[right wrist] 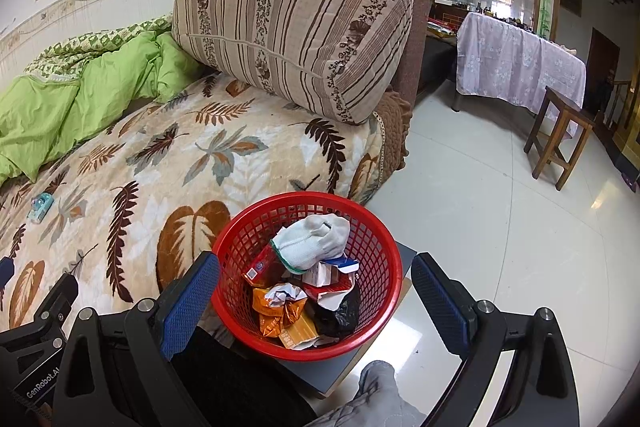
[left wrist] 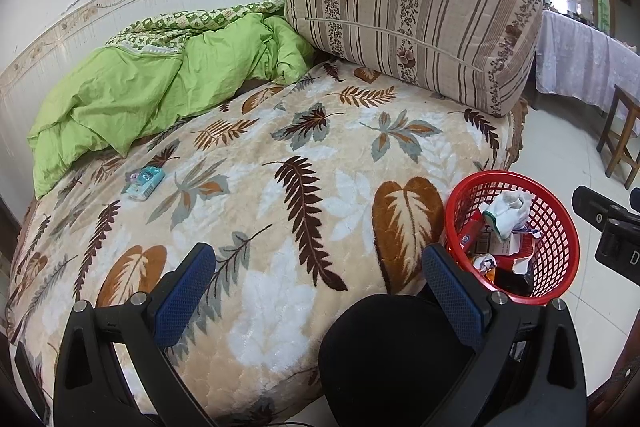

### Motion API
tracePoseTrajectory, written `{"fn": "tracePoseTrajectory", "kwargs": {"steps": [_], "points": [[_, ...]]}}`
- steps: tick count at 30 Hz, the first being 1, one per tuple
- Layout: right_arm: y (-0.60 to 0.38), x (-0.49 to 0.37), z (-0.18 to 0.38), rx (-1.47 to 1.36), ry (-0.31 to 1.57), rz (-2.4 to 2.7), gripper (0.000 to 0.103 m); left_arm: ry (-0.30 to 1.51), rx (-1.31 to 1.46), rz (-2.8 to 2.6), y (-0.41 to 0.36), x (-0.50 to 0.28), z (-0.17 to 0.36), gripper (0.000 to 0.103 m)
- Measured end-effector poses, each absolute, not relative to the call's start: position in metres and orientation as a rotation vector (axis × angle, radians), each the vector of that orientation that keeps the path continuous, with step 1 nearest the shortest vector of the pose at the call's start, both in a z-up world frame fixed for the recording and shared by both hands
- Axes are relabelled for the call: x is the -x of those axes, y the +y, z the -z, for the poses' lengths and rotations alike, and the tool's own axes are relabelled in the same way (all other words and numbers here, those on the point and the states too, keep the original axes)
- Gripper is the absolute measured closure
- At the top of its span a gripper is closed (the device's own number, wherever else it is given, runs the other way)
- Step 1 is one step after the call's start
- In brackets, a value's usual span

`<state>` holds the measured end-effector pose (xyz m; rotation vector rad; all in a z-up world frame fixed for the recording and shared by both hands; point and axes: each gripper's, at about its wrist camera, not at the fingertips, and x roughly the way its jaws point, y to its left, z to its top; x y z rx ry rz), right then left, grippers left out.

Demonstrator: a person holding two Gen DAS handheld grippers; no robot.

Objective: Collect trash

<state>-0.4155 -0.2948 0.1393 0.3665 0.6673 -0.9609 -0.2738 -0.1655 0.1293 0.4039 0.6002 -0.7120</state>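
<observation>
While both claws gape, teal packet [left wrist: 144, 183] lies diagonally on blanket [left wrist: 280, 187].

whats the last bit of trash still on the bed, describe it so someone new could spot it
Start at the leaf-patterned blanket covering the bed, then look toward the crumpled green quilt by the wall. Just in front of the quilt's lower edge lies a small light-blue packet, alone on the blanket. It is the only loose item there; the other wrappers sit in the red basket.
</observation>
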Motion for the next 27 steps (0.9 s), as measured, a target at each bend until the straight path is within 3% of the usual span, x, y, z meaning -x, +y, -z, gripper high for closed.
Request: {"fn": "tracePoseTrajectory", "kwargs": {"steps": [27], "points": [[-0.2951, 0.4169, -0.1356, -0.366, 0.678, 0.958, 0.005, 0.601, -0.402, 0.711, -0.1657, 0.2736, -0.1293, 0.0]]}}
